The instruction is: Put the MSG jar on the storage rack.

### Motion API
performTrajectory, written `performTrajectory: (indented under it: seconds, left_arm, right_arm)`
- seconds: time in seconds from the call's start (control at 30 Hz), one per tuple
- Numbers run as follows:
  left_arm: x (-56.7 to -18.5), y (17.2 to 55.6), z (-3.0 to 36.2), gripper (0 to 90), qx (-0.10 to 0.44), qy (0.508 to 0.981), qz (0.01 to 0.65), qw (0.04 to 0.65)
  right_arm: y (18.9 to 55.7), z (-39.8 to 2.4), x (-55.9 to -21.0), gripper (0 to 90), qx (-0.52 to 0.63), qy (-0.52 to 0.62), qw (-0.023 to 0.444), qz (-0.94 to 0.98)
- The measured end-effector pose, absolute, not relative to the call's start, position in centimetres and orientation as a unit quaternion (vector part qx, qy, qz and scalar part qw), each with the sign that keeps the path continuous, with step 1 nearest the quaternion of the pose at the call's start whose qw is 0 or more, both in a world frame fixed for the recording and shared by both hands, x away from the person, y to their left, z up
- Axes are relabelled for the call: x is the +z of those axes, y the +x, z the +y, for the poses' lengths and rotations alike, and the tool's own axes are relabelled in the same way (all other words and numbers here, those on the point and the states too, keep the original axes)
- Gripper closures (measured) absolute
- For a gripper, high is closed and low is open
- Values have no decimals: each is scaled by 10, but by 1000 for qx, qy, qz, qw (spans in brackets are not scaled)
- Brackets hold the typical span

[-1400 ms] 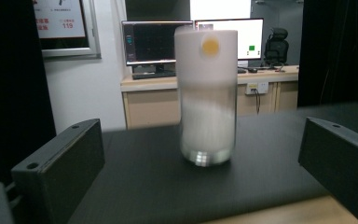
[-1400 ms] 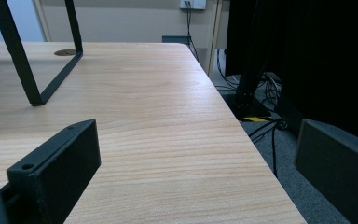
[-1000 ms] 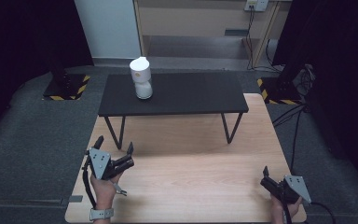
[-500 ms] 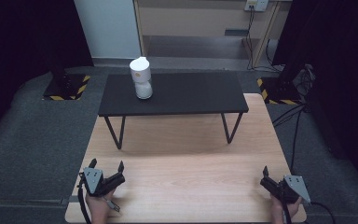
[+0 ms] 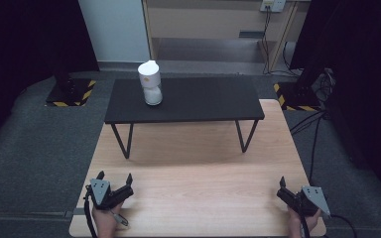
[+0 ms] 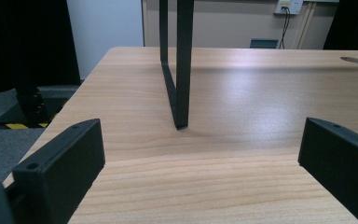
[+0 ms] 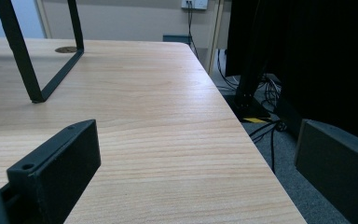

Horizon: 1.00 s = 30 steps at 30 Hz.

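Left gripper (image 5: 114, 184) lower; one white bottle (image 5: 150, 83).

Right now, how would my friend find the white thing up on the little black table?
Look at the big wooden table, then the small black table standing on its far end. On the black table's left part stands a white object with a clear lower half, the one thing up there.

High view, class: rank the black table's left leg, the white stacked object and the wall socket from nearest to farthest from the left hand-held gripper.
From the left hand-held gripper:
1. Black table's left leg, just ahead.
2. White stacked object, on the tabletop.
3. Wall socket, far right, on the back wall.
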State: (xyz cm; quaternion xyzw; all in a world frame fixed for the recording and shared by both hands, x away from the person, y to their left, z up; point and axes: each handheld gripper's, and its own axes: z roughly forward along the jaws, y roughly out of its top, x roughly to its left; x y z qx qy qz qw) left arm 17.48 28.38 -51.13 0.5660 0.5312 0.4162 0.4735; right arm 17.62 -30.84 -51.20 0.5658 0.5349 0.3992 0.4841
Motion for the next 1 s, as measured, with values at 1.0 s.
performTrajectory:
  seconds: [1.0]
  left_arm:
    - [-509,176,283,0,410,566,539,470]
  right_arm:
    - [175,-311,-513,5,406,565,482,533]
